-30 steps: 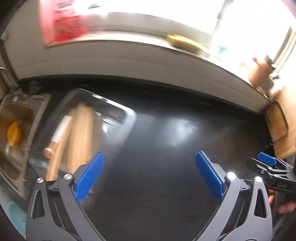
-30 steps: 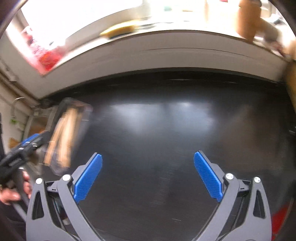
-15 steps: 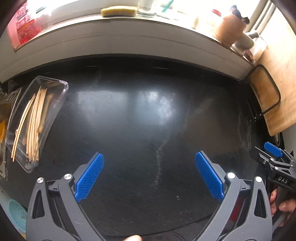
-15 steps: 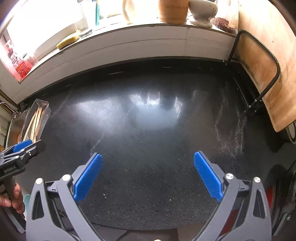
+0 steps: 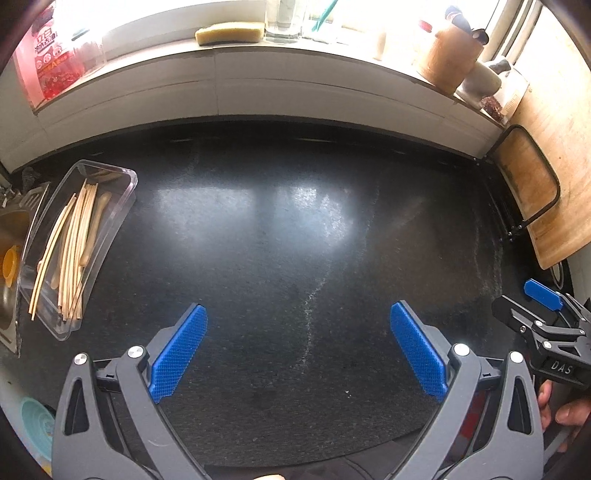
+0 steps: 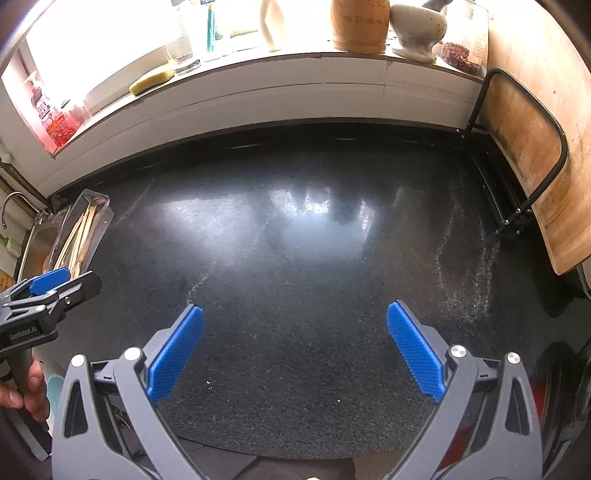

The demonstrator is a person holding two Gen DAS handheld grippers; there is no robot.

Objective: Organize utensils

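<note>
A clear plastic tray (image 5: 122, 206) lies at the left end of the black countertop (image 5: 295, 240), beside the sink. Inside it lie several wooden chopsticks (image 5: 70, 251) and a wooden spoon (image 5: 94, 225). The same tray (image 6: 101, 218) shows far left in the right wrist view, partly behind the other gripper. My left gripper (image 5: 299, 347) hangs open over the counter's near middle, well right of the tray, holding nothing. My right gripper (image 6: 295, 347) is open too and holds nothing, over the front of the counter.
A metal sink (image 5: 11, 236) with an orange item borders the tray on the left. A wooden cutting board (image 5: 554, 158) in a black wire rack (image 5: 532, 218) stands at the right. The windowsill holds a sponge (image 5: 231, 32), a glass, a wooden jar (image 5: 452, 55) and a red packet (image 5: 50, 55).
Both grippers have pulled back and away from the tray, which now sits small at the far left. The views have steadied; both grippers stayed open.
</note>
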